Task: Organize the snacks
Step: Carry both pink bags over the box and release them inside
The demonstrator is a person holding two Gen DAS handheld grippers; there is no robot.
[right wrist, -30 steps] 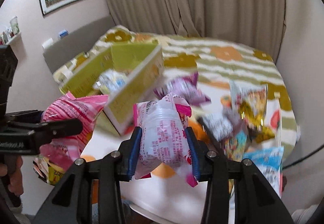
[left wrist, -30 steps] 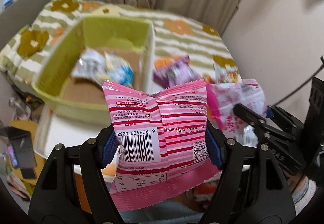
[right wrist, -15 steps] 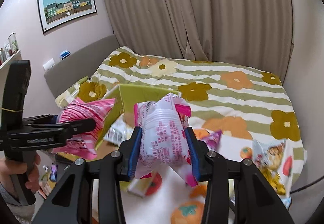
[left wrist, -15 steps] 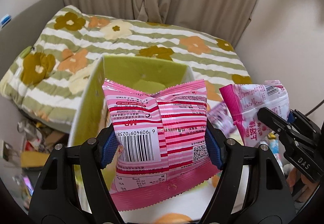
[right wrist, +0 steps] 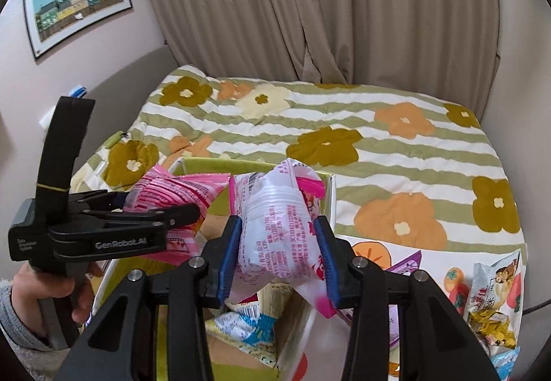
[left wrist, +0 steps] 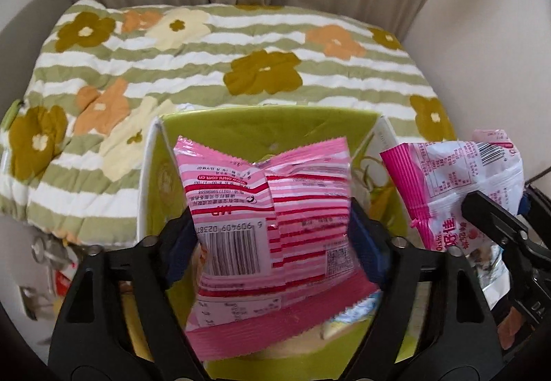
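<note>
The striped pink snack bag (left wrist: pixel 272 219) hangs over the green box (left wrist: pixel 261 126), loose between the pads of my left gripper (left wrist: pixel 275 243), whose jaws have just been opening. My right gripper (right wrist: pixel 279 253) is clenched on the white-and-pink packet (right wrist: pixel 279 229) above the same box, with more snacks (right wrist: pixel 489 298) scattered on the bench (right wrist: pixel 430 250) by the bed (right wrist: pixel 378 140)
</note>
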